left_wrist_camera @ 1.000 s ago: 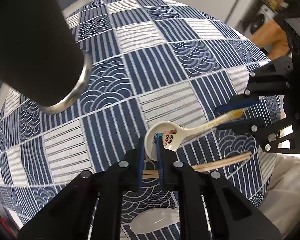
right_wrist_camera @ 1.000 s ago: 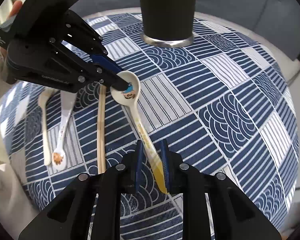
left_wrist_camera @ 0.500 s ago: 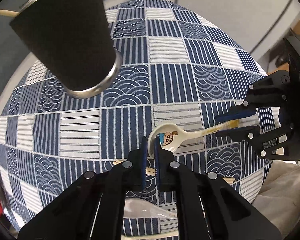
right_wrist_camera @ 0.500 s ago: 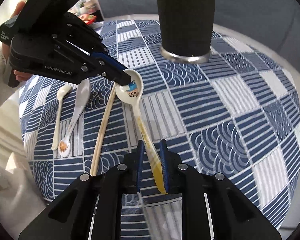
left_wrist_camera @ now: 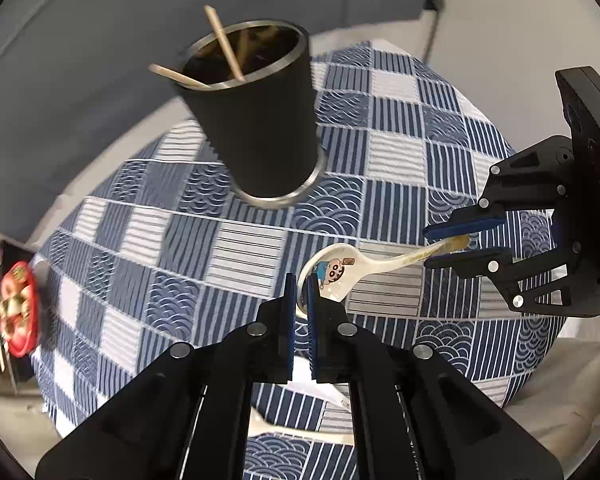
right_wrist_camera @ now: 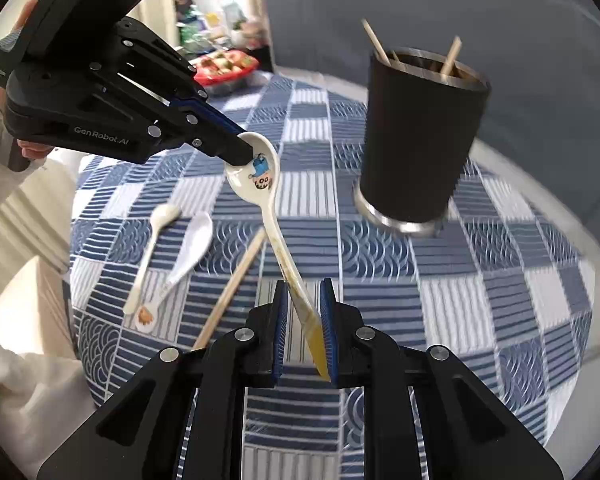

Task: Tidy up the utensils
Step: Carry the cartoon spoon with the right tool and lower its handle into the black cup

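A white ceramic spoon with a cartoon face [left_wrist_camera: 340,270] [right_wrist_camera: 260,178] hangs in the air above the blue checked cloth. My left gripper [left_wrist_camera: 299,284] [right_wrist_camera: 242,148] is shut on the rim of its bowl. My right gripper [right_wrist_camera: 303,322] [left_wrist_camera: 456,245] holds the yellowed handle end, which lies against the right pad with a gap on the left. A black cup with a steel rim [left_wrist_camera: 256,120] [right_wrist_camera: 420,136] stands beyond, with chopsticks [left_wrist_camera: 224,44] sticking out of it.
On the cloth lie two white spoons [right_wrist_camera: 188,252] [right_wrist_camera: 152,248] and one wooden chopstick [right_wrist_camera: 232,288], left of my right gripper. A red food tray [left_wrist_camera: 18,312] [right_wrist_camera: 224,66] sits beyond the table's edge. A grey wall stands behind the cup.
Both grippers have risen with the cartoon spoon, lifting it off the cloth. The cup's open top with its chopsticks has come into view. The chopstick stays on the cloth.
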### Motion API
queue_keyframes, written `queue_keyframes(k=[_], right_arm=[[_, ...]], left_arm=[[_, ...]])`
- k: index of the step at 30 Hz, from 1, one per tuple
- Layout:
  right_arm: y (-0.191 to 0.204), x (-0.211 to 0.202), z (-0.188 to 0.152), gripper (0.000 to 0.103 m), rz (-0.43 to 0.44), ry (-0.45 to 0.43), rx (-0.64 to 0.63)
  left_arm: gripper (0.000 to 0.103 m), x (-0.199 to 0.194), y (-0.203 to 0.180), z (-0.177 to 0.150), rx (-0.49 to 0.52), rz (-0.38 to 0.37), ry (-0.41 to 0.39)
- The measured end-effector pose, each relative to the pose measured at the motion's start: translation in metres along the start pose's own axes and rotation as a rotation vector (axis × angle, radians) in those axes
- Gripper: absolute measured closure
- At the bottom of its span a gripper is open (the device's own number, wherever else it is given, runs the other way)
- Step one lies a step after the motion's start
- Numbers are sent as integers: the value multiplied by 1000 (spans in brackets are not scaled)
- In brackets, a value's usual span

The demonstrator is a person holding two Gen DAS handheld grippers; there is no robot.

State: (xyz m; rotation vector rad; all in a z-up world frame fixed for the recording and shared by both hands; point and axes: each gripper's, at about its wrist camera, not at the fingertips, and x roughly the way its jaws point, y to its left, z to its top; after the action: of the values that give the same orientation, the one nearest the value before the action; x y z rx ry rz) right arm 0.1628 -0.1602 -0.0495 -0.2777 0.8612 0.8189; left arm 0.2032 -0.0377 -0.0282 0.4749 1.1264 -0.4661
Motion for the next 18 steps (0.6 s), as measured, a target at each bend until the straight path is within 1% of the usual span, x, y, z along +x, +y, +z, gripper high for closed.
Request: queue_keyframes(k=[6, 10, 13, 18], right_arm=[[-3, -19, 29, 88, 37, -52, -104], [-10, -31, 48, 88, 52, -84, -153], [-18, -37, 67, 88, 42, -114, -176], [-28, -49, 93, 88, 55, -167, -174]], left_arm=[[98, -36, 7, 7, -69, 87, -38], [98, -60, 10, 18, -80, 135, -64], [99, -75, 14, 29, -74, 164, -86], [99, -96, 22, 46, -64, 215, -109]])
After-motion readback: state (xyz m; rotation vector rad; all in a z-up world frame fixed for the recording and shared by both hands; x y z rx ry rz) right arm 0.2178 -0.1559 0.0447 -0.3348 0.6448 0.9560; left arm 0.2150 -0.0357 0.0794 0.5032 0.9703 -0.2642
